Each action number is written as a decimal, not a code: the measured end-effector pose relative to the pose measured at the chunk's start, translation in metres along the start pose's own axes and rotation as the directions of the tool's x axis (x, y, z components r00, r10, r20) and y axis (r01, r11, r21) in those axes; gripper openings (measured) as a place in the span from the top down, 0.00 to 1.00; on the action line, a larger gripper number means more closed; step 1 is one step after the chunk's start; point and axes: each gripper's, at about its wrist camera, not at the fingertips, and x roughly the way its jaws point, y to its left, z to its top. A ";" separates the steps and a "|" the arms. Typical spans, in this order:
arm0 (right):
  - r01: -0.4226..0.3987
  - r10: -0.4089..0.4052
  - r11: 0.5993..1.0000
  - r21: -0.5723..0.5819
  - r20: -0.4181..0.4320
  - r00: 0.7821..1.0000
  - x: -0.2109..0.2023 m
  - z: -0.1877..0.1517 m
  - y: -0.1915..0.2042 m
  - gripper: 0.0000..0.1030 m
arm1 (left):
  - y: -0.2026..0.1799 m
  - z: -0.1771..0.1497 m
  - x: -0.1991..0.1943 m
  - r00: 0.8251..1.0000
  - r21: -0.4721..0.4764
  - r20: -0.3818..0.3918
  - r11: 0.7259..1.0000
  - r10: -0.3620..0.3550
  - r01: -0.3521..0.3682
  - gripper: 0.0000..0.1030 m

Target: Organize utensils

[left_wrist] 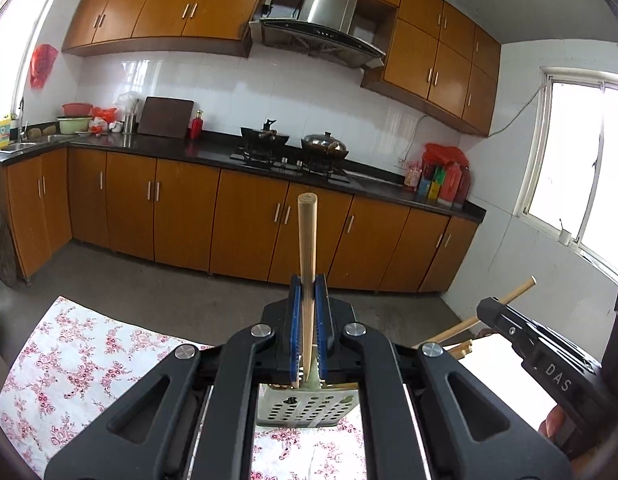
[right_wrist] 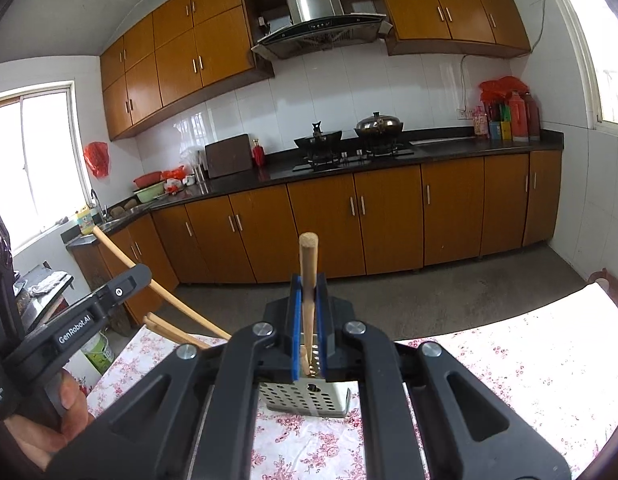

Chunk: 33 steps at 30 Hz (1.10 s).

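Left gripper (left_wrist: 307,286) pinched on stick (left_wrist: 307,240); right gripper (right_wrist: 307,286) pinched on stick (right_wrist: 308,264). Both upright, lower ends over perforated holder (left_wrist: 297,408) on table. Risk: tips catch rim, holder tips; sticks collide.

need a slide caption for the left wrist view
Left hand-held gripper shut on a wooden chopstick, held upright over a perforated metal holder on a floral tablecloth.

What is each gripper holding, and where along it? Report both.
The left gripper clamps a wooden chopstick around mid-length, above the perforated metal holder. The right gripper clamps another chopstick likewise at mid-shaft.
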 end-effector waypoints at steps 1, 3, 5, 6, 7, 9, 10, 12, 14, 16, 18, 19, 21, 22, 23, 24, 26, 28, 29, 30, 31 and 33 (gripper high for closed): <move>0.000 0.000 1.000 0.000 -0.003 1.000 0.003 0.000 0.000 0.93 | 0.000 -0.001 0.001 1.000 0.002 -0.006 1.000 -0.001 0.001 0.93; 0.003 -0.003 1.000 -0.001 -0.009 1.000 0.007 -0.002 0.000 0.92 | 0.002 -0.002 0.004 1.000 0.004 -0.021 1.000 -0.004 0.004 0.93; 0.010 -0.010 1.000 0.001 -0.011 1.000 0.010 -0.003 0.000 0.91 | 0.003 -0.003 0.007 0.999 0.002 -0.038 1.000 -0.009 0.009 0.93; 0.013 -0.013 1.000 0.010 -0.007 1.000 0.010 -0.003 -0.001 0.90 | 0.003 -0.003 0.007 0.999 -0.001 -0.042 1.000 -0.009 0.009 0.93; 0.011 -0.011 1.000 0.015 -0.006 1.000 0.010 -0.003 -0.001 0.90 | 0.003 -0.002 0.005 0.999 -0.005 -0.041 1.000 -0.013 0.013 0.93; 0.014 -0.014 1.000 0.022 0.003 1.000 0.007 -0.003 -0.002 0.88 | 0.005 0.001 -0.001 0.999 -0.010 -0.031 1.000 -0.019 0.019 0.91; 0.016 -0.016 1.000 0.023 0.009 1.000 0.006 -0.001 -0.004 0.88 | 0.006 0.003 -0.004 1.000 -0.015 -0.023 1.000 -0.021 0.021 0.87; 0.024 -0.025 0.999 0.027 0.022 0.999 0.000 -0.001 -0.003 0.85 | 0.007 0.006 -0.010 1.000 -0.027 -0.007 0.999 -0.026 0.026 0.70; 0.033 -0.034 0.999 0.025 0.038 0.999 -0.007 0.000 -0.004 0.83 | 0.009 0.010 -0.019 0.999 -0.035 0.018 0.999 -0.027 0.028 0.65; 0.047 -0.048 0.999 0.020 0.056 0.997 -0.016 -0.001 -0.005 0.78 | 0.010 0.013 -0.025 0.999 -0.037 0.032 0.999 -0.024 0.025 0.64; 0.061 -0.061 0.998 0.009 0.074 0.995 -0.027 -0.003 -0.005 0.72 | 0.012 0.014 -0.034 0.999 -0.039 0.043 0.999 -0.023 0.024 0.63; 0.067 -0.067 0.998 0.000 0.082 0.994 -0.032 -0.005 -0.004 0.70 | 0.013 0.013 -0.039 0.999 -0.038 0.048 0.999 -0.021 0.023 0.61; 0.081 -0.079 0.997 -0.018 0.095 0.992 -0.042 -0.010 -0.002 0.59 | 0.015 0.010 -0.049 0.998 -0.030 0.055 0.999 -0.013 0.015 0.55; 0.088 -0.084 0.996 -0.028 0.104 0.991 -0.048 -0.014 0.000 0.55 | 0.017 0.006 -0.057 0.998 -0.023 0.058 1.000 -0.007 0.008 0.49; 0.094 -0.090 0.995 -0.036 0.112 0.990 -0.055 -0.019 0.001 0.47 | 0.019 0.004 -0.061 0.998 -0.017 0.060 1.000 -0.001 0.002 0.47; 0.099 -0.093 0.994 -0.041 0.122 0.988 -0.061 -0.023 0.003 0.37 | 0.021 -0.001 -0.068 0.998 -0.009 0.060 1.000 0.007 -0.007 0.40; 0.107 -0.099 0.993 -0.048 0.146 0.984 -0.076 -0.035 0.006 0.21 | 0.023 -0.014 -0.083 0.998 0.015 0.064 1.000 0.021 -0.022 0.29; 0.114 -0.104 0.992 -0.049 0.177 0.979 -0.093 -0.049 0.011 0.07 | 0.024 -0.025 -0.097 0.997 0.044 0.073 0.998 0.038 -0.042 0.13; 0.124 -0.110 0.991 -0.057 0.196 0.974 -0.102 -0.059 0.015 0.04 | 0.024 -0.034 -0.107 0.996 0.067 0.079 0.996 0.050 -0.055 0.10; 0.139 -0.121 0.988 -0.069 0.209 0.970 -0.109 -0.069 0.019 0.04 | 0.024 -0.044 -0.116 0.994 0.091 0.087 0.993 0.065 -0.072 0.05; 0.163 -0.140 0.983 -0.088 0.218 0.966 -0.116 -0.079 0.023 0.04 | 0.024 -0.053 -0.124 0.992 0.111 0.097 0.989 0.082 -0.092 0.02; 0.223 -0.190 0.966 -0.133 0.222 0.956 -0.127 -0.100 0.034 0.04 | 0.025 -0.069 -0.139 0.988 0.136 0.111 0.983 0.108 -0.123 0.02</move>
